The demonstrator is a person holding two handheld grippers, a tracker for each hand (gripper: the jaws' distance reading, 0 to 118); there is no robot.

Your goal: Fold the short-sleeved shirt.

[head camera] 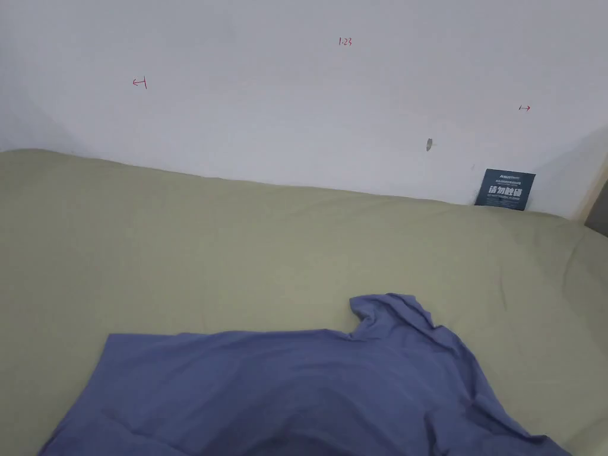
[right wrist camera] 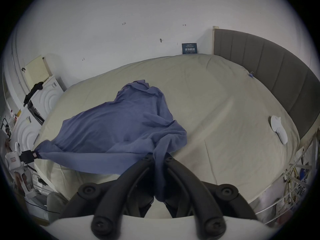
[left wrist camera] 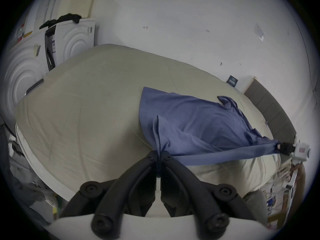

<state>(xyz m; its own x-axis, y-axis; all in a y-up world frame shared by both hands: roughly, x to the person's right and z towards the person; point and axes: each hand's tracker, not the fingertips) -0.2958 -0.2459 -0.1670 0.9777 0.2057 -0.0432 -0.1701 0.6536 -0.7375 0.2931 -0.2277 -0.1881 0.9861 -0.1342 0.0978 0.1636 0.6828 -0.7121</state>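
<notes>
A blue short-sleeved shirt lies spread on the olive-green bed cover, with a rumpled sleeve end toward the wall. My left gripper is shut on one near corner of the shirt. My right gripper is shut on the other near corner of the shirt. The hem stretches taut between them over the bed's near edge. The right gripper appears far right in the left gripper view; the left gripper appears far left in the right gripper view.
A white wall with a dark sign backs the bed. A grey padded headboard stands at the right, a white object lies on the cover near it. White cabinets stand at the left.
</notes>
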